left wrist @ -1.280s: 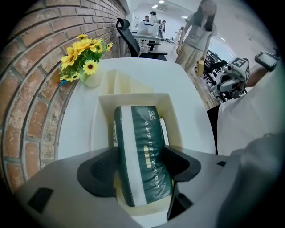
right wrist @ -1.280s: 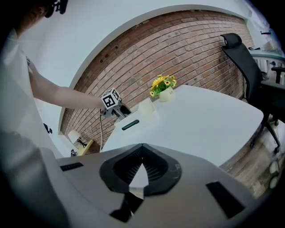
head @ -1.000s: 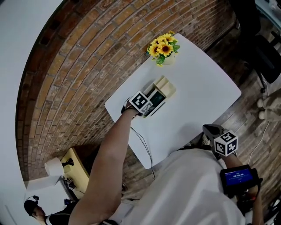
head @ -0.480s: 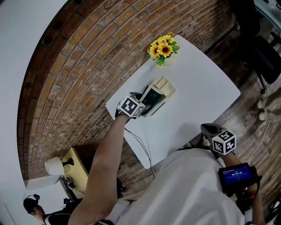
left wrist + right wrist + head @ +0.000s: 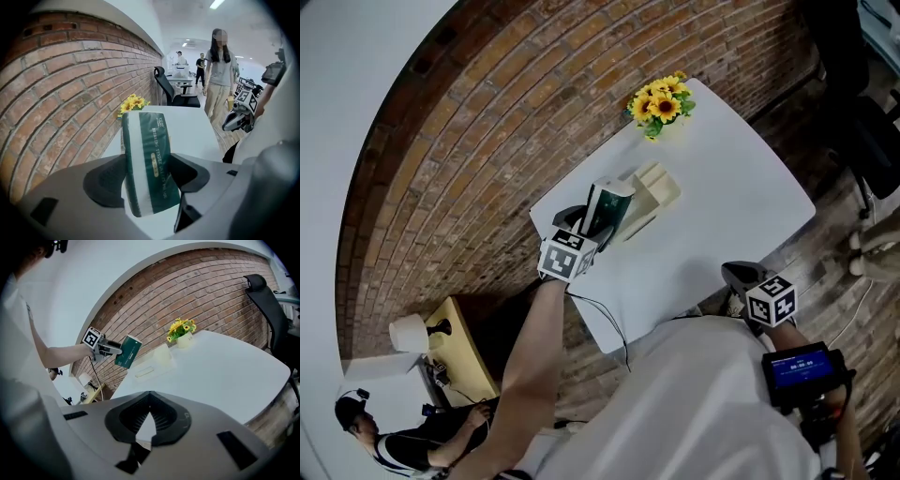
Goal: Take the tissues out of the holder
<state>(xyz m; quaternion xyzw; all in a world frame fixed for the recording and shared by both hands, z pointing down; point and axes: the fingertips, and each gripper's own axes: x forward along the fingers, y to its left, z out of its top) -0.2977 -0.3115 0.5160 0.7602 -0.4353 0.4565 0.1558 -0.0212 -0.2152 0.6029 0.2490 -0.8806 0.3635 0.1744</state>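
Observation:
A green-and-white tissue pack (image 5: 605,211) stands nearly upright above the white table (image 5: 722,216), lifted clear of the cream holder (image 5: 653,191). My left gripper (image 5: 589,231) is shut on it. In the left gripper view the pack (image 5: 150,159) sits squeezed between both pads, with the gripper (image 5: 147,174) around its lower half. From the right gripper view the pack (image 5: 127,351) hangs left of the holder (image 5: 154,364). My right gripper (image 5: 742,277) rests off the table's near edge beside my body, its fingertips together and nothing between them (image 5: 149,411).
A pot of yellow sunflowers (image 5: 662,101) stands at the table's far corner by the brick wall. A black office chair (image 5: 262,291) is beyond the table. People (image 5: 218,70) stand farther back in the room. A wooden stand (image 5: 464,352) sits on the floor at left.
The left gripper has drawn the tissue pack out of the holder, pulling back toward the table's left edge and tipping the pack upright. The right gripper has barely moved.

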